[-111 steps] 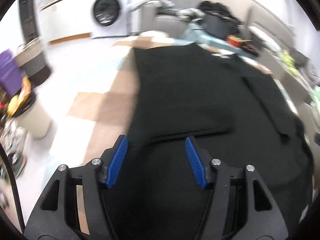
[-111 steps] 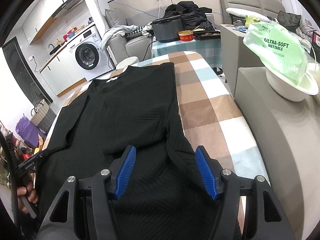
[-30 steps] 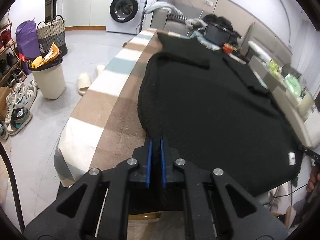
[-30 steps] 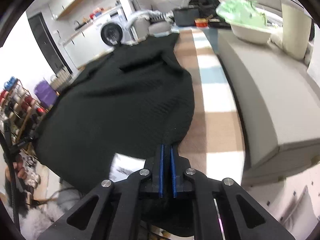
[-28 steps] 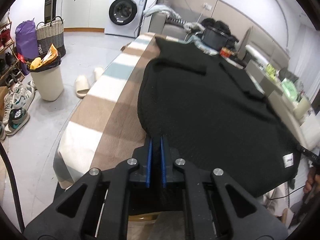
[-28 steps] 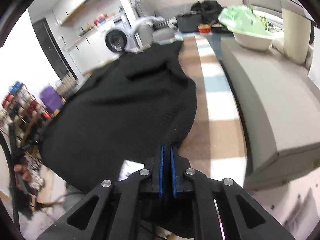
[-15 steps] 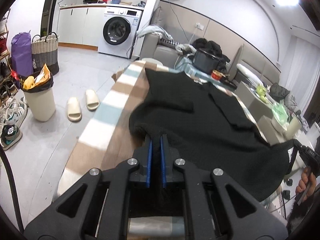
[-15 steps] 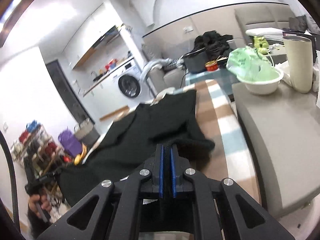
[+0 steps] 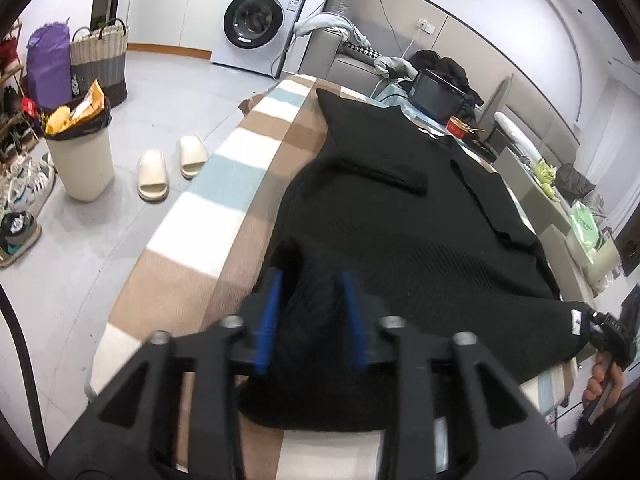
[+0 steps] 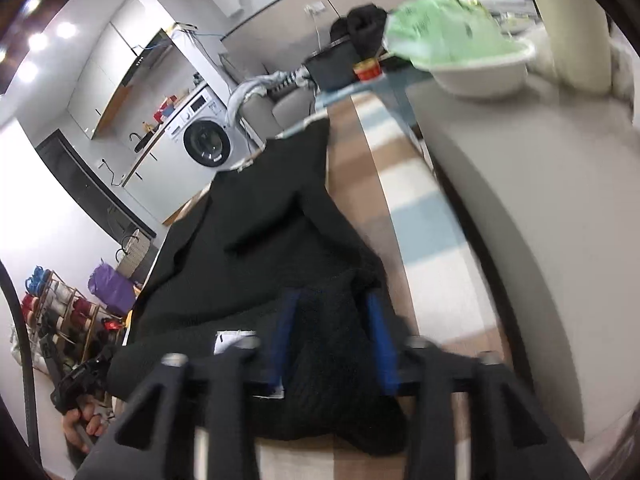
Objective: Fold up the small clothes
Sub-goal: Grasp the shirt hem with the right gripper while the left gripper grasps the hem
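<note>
Checked cloth in brown, white and pale blue squares (image 9: 224, 184) is covering the long table on which we are working, with a washing machine (image 9: 256, 20) and a lined bin (image 9: 80, 160) standing on the grey floor behind. We are seeing a black knitted sweater (image 9: 400, 232) (ribbed, matte, softly rumpled) lying lengthwise on the cloth, its near hem bunching up into both tools. Our left gripper (image 9: 310, 314) is opening, its blue ridged pads standing apart with a hump of knit between them, no longer pinched. Our right gripper (image 10: 332, 340) is likewise opening over the hem (image 10: 328, 400), fabric sitting loosely between its jaws, beside a white label (image 10: 228, 340).
</note>
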{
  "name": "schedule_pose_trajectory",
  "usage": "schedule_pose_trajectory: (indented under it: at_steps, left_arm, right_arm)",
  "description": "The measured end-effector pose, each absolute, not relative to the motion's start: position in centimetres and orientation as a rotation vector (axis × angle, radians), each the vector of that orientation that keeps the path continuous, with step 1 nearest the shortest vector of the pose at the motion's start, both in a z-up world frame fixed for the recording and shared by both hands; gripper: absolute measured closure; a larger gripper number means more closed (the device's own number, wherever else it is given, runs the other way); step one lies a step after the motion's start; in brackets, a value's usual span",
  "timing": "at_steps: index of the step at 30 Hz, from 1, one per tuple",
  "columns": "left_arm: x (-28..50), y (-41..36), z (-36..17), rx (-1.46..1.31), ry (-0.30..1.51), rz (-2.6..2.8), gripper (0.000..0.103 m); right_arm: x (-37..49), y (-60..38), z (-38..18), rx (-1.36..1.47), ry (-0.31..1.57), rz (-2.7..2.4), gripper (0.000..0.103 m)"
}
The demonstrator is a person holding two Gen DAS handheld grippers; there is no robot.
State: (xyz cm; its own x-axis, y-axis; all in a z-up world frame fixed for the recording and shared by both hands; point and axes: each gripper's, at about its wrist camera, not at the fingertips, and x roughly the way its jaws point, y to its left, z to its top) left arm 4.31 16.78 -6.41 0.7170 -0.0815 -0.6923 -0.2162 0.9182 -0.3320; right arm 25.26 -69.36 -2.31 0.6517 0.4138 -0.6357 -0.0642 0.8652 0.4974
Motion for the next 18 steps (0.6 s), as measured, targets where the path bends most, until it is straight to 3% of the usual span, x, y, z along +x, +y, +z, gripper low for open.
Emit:
schedule_pose_trajectory:
  at_steps: [1, 4, 18]
  left_arm:
    - [3.9, 16.7, -6.8, -0.419, 0.775, 0.079, 0.057]
    - [2.7, 16.9, -7.7, -0.438, 0.776, 0.085, 0.051]
    - [-1.5, 15.2, -8.9, -0.39, 0.825, 0.021, 0.05]
  right_arm:
    - [24.9, -69.5, -2.7, 0.471, 0.831, 0.301, 0.054]
    - [23.9, -69.8, -3.5, 0.48, 0.854, 0.32, 0.051]
    - [20.0, -69.3, -4.7, 0.402, 0.894, 0.456, 0.049]
